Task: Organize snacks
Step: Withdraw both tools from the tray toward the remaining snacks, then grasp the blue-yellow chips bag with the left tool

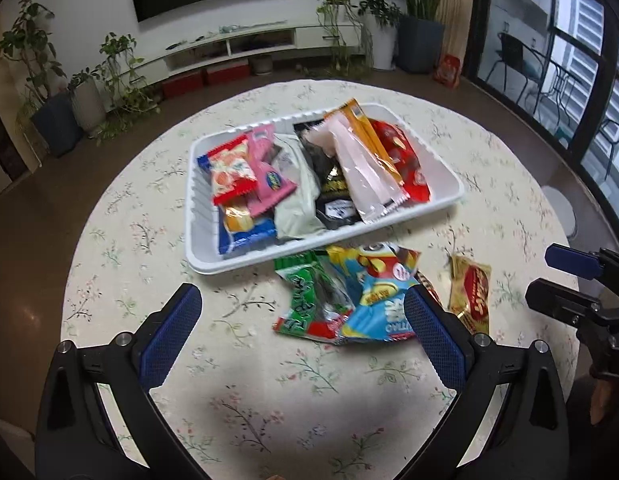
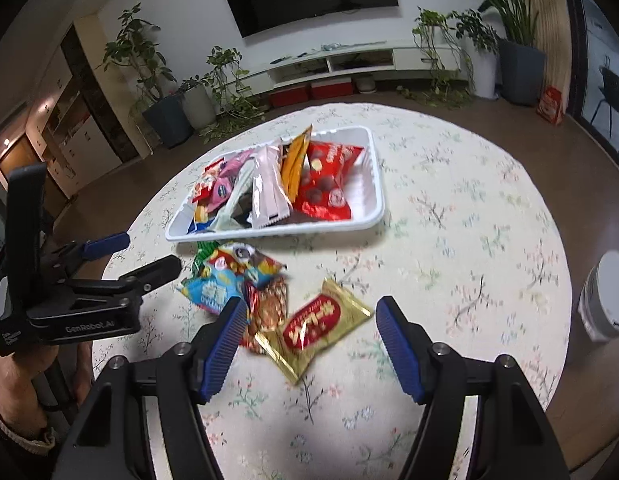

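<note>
While the round table (image 1: pixel 121 264) carries everything under its flowered cloth, the white tray (image 1: pixel 201 248) sits at its middle, packed with wrapped snacks, a red bag (image 2: pixel 329 184) lying at its right end. Just in front of the tray lie loose packets: a green one (image 1: pixel 309 300) touching a blue one (image 1: pixel 381 312), then a gold packet (image 2: pixel 321 328) to their right. Nearer than the tray, the left claw (image 1: pixel 305 336) and right claw (image 2: pixel 309 344) both stand apart, holding nothing.
</note>
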`<state>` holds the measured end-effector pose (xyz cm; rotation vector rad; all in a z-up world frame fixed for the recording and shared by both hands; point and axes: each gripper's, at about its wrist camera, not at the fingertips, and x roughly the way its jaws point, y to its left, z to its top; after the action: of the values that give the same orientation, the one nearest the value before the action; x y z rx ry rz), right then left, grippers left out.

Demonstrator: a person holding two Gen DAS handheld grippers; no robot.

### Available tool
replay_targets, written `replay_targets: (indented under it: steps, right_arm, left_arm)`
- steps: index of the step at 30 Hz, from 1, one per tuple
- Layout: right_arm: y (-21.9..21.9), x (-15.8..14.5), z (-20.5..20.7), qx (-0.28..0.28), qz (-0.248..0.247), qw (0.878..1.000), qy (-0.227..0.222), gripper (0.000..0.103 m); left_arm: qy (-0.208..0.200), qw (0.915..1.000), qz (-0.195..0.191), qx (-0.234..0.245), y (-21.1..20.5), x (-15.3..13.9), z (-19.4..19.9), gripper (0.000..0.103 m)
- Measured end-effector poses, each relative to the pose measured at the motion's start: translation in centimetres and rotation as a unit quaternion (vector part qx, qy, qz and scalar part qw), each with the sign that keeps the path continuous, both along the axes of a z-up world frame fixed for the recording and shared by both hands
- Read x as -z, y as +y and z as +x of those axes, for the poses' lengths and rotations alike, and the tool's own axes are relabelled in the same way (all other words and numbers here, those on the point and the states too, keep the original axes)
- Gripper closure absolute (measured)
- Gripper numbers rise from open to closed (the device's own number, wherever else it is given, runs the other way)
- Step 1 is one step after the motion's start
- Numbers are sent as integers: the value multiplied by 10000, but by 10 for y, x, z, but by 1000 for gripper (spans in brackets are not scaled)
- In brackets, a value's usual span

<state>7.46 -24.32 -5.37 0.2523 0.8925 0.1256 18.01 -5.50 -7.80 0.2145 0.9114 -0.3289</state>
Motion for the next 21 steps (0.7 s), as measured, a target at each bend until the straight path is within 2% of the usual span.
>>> replay_targets:
  steps: [4, 8, 10, 12, 14, 16, 18, 21]
  right_arm:
    - [-1, 9, -5, 5, 85, 9999, 104, 33]
    - [-1, 13, -8, 35, 73, 9999, 91, 33]
    - [-1, 14, -8, 80, 32, 9999, 123, 34]
    - [-3, 17, -9, 105, 37, 9998, 142, 34]
    - [-5, 18, -10, 129, 65, 9998, 159, 34]
    - [-7, 20, -11, 146, 91, 9997, 173, 34]
    - [-9, 23, -11, 157, 125, 9996, 193, 34]
    - [-12, 25, -10, 170, 192, 9995, 201, 34]
  left_arm:
    - [106, 9999, 8, 129, -9, 10, -1, 0]
    - [88, 9991, -160, 379, -15, 7, 0, 1]
    - [124, 9987, -16, 489, -23, 7, 4, 2]
    - [235, 9981, 48, 571, -31, 9, 7, 8]
    - [366, 9977, 72, 573, -36, 11, 10, 23]
    - [552, 9972, 99, 505, -39, 16, 16, 35]
    - [714, 9962, 104, 497, -41, 21, 21, 36]
    - [719, 9960, 194, 500, -46, 22, 26, 36]
